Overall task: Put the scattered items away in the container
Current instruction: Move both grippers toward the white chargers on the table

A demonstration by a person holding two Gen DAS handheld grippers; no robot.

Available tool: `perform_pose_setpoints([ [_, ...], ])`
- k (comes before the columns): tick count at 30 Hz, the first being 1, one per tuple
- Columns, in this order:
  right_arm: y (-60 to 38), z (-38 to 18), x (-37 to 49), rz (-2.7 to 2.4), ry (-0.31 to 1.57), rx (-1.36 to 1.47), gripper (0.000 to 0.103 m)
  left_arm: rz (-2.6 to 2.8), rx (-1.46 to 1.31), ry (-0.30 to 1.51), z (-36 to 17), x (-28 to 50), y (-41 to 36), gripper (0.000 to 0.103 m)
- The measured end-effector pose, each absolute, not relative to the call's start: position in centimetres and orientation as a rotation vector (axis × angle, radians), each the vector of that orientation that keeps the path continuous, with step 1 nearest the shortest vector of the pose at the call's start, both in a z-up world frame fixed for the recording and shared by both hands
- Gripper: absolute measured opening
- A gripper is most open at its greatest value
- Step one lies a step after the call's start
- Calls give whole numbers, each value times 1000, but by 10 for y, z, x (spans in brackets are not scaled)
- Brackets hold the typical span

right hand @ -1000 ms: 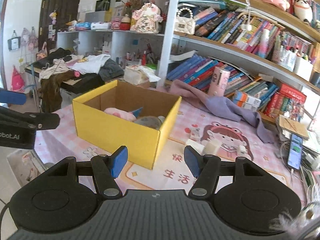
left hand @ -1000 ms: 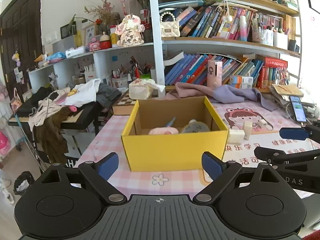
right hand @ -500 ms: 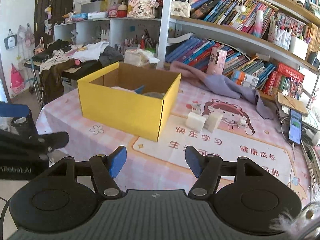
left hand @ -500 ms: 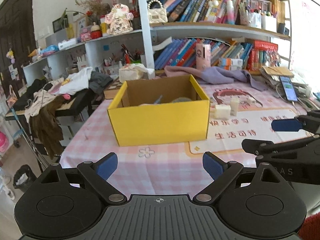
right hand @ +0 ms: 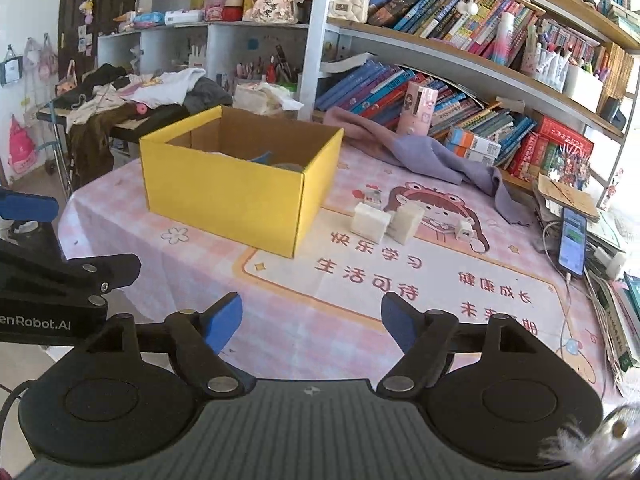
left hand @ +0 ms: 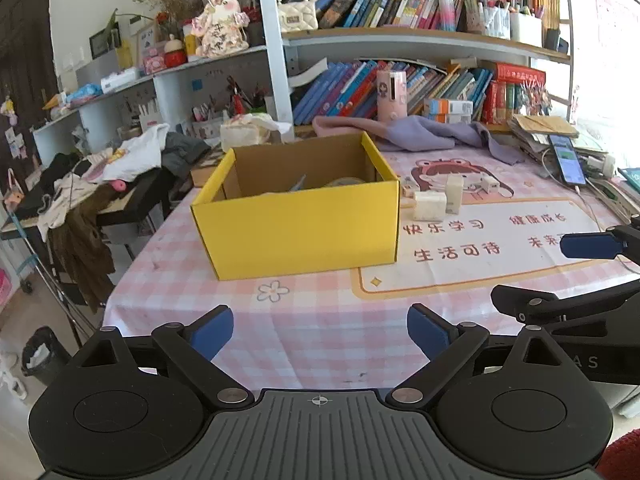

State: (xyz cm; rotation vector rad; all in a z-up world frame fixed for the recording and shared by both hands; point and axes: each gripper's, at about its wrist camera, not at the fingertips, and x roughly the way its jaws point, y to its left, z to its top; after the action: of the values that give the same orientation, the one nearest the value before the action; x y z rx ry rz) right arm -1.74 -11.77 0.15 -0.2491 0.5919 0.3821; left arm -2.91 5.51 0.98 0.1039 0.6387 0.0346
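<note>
Yellow box [left hand: 304,232] beyond both empty grippers

Both wrist views face forward over table [left hand: 304,336], sharing yellow box [right hand: 224,196].

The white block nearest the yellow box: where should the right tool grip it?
Take the white block across its two flat upright side faces, coming from above with the open right tool. The yellow box and a second block crowd its sides.
</note>
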Motion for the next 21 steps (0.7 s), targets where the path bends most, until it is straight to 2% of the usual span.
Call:
perform_pose_setpoints([
  [21,-167,-5,5,219,648,-186,83,-114,140,706,-4,7,9,99],
])
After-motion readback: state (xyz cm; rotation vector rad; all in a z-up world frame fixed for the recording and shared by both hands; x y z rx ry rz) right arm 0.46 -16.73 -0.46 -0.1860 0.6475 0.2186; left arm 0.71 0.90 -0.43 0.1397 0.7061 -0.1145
